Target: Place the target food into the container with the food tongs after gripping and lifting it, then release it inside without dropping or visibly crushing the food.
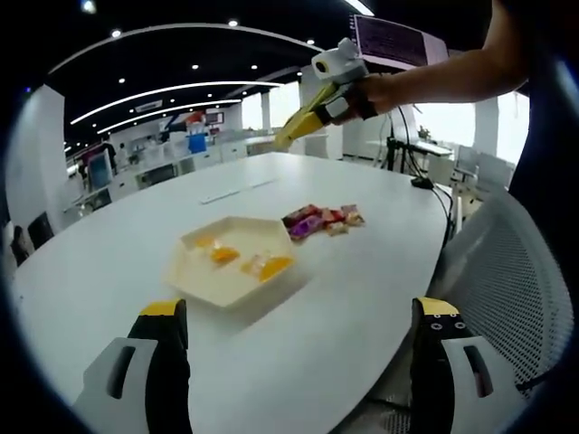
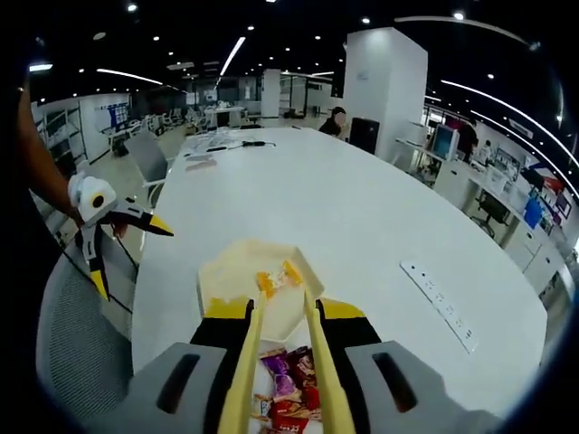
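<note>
A cream hexagonal dish [image 1: 237, 221] [image 2: 217, 271] sits on the white table and holds orange food pieces [image 1: 271, 267] [image 2: 276, 280]. Beside it lies a small pile of wrapped candies [image 1: 321, 220] [image 2: 289, 384]. My right gripper [image 2: 282, 312] [image 1: 339, 86] is shut on yellow food tongs [image 2: 253, 344] [image 1: 298, 122]. The tong arms stand apart with nothing between them, in the air above the candies and the dish's near edge. My left gripper [image 1: 298, 312] [image 2: 131, 258] is open and empty, held back from the dish at the table edge.
A grey mesh chair [image 1: 507, 271] [image 2: 72, 334] stands at the table edge by the left gripper. A white power strip [image 2: 439, 303] lies on the table, and a black cable [image 1: 421, 181] runs off its side. A person [image 2: 337, 117] sits at the far end.
</note>
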The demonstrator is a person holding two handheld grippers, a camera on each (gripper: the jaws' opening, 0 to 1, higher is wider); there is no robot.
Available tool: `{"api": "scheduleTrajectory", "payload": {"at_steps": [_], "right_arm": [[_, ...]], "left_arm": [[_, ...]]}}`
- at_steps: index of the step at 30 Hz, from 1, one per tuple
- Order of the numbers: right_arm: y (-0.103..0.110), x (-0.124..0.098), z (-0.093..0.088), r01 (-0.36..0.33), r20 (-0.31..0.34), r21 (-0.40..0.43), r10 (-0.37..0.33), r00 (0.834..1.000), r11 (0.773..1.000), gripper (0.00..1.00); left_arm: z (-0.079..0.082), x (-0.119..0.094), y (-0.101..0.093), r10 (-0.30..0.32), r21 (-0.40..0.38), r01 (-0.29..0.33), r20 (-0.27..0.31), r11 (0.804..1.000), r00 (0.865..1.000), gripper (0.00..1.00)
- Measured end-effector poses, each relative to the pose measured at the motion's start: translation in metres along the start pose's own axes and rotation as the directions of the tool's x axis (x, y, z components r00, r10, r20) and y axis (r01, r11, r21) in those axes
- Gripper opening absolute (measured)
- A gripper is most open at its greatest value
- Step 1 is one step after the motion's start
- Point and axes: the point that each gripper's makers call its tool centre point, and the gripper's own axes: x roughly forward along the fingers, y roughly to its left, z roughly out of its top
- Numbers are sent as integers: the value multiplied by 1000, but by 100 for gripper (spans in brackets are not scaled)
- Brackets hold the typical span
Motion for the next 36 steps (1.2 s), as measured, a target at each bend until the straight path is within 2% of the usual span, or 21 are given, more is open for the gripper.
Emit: {"api": "scheduleTrajectory", "payload": {"at_steps": [17, 36], "right_arm": [[-2, -3, -5, 2, 3, -2, -2, 1000, 1000, 26], [1, 4, -18, -5, -13, 9, 5, 1000, 1000, 26]], "left_arm": [[0, 0, -1, 0, 4, 0, -2, 1000, 1000, 100], [0, -1, 0, 3, 0, -3, -2, 1000, 1000, 100]]}}
